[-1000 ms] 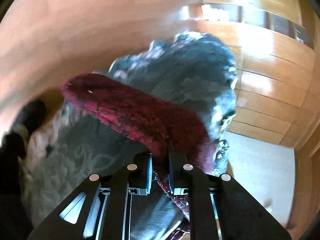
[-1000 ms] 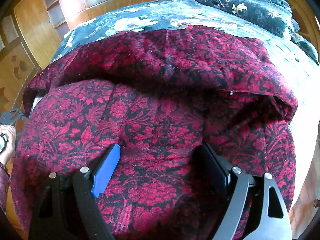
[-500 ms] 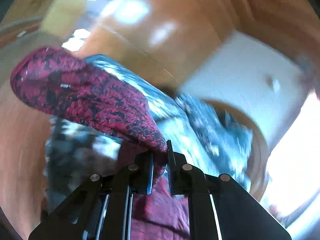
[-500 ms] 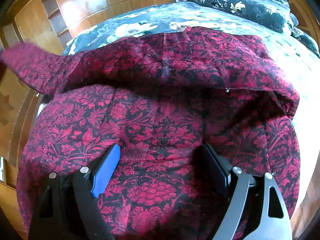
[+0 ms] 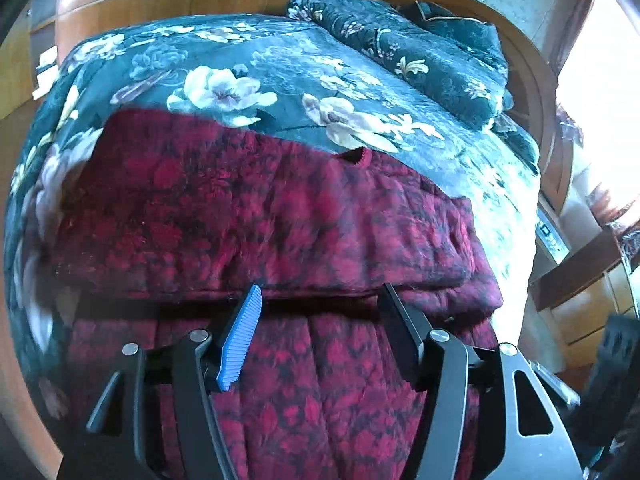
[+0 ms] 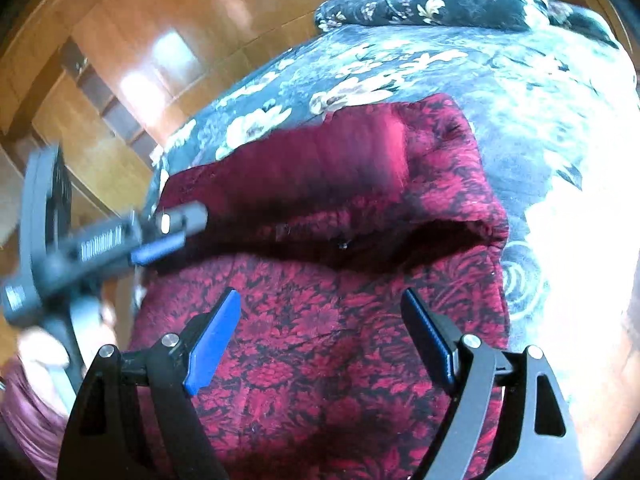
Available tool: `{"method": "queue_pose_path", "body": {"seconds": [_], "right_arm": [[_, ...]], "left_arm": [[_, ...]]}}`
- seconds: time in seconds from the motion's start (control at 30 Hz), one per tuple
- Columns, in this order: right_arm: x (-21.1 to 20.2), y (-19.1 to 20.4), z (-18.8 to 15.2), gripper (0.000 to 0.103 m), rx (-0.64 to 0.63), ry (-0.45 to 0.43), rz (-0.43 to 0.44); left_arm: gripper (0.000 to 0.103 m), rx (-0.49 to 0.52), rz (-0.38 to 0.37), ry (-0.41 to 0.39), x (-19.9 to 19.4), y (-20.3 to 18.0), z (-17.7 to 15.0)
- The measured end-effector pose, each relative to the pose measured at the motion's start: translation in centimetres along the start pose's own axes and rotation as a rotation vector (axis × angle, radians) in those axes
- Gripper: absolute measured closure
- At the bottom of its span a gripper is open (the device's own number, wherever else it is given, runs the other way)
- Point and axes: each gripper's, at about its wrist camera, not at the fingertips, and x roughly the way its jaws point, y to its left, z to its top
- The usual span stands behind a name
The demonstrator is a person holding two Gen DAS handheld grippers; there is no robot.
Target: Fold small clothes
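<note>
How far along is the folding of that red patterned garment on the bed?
Done: one side of the red garment lies folded over its middle on the floral bedspread. In hand: nothing; the left tongs are opening with no cloth between them, the right tongs open above it. Left: the remaining folds.
</note>
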Motion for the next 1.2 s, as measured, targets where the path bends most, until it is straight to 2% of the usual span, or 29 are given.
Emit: {"method": "queue_pose_path", "body": {"seconds": [0.1,0.17,0.23,0.33,0.5,0.57,0.6,0.63,0.77,0.87,1.0,1.1,1.2], "right_arm": [[0.0,-0.7,1.0,0.024,0.058,-0.008,0.041],[0.4,-1.8,1.9,0.028,0.136,0.000,0.069],[0.7,-2.7,2.8,0.035,0.201,-0.003,0.082],[1.2,-3.3,4.5,0.040,0.263,-0.022,0.078],[3.8,-4.4,7.0,0.044,0.349,0.001,0.031],[5.5,-4.8,7.5,0.057,0.361,0.045,-0.025],[6.0,-4.9,7.7,0.079,0.357,0.062,-0.045],[5.9,-4.8,8.0,0.089,0.341,0.057,-0.049],[1.7,-3.1,8.9,0.091,0.220,-0.097,-0.041],[2.4,-4.0,8.6,0.091,0.190,-0.048,-0.131],[4.8,-5.9,7.4,0.091,0.227,0.014,-0.147],[4.1,-5.9,7.0,0.091,0.225,-0.017,-0.159],[2.6,-5.8,6.7,0.091,0.206,-0.057,-0.169]], "left_arm": [[0.043,-0.030,0.015,-0.014,-1.1,1.4,-0.6],[0.043,-0.078,0.011,-0.030,-1.9,3.3,-0.4],[0.043,-0.136,0.039,-0.053,-2.9,5.9,-0.3],[0.043,-0.270,0.054,-0.070,-3.9,10.3,-0.5],[0.043,-0.409,0.075,-0.093,-4.8,14.7,-0.5],[0.043,-0.426,0.080,-0.101,-5.1,15.5,-0.4],[0.043,-0.427,0.081,-0.109,-5.4,15.8,-0.3],[0.043,-0.424,0.083,-0.113,-5.5,15.7,-0.2],[0.043,-0.406,0.084,-0.125,-5.9,16.2,0.3],[0.043,-0.437,0.078,-0.119,-5.6,17.1,1.0],[0.032,-0.461,0.053,-0.112,-4.5,18.0,3.2],[0.027,-0.486,0.028,-0.101,-3.2,18.8,5.1],[0.026,-0.510,-0.025,-0.064,-1.2,19.5,7.1]]}}
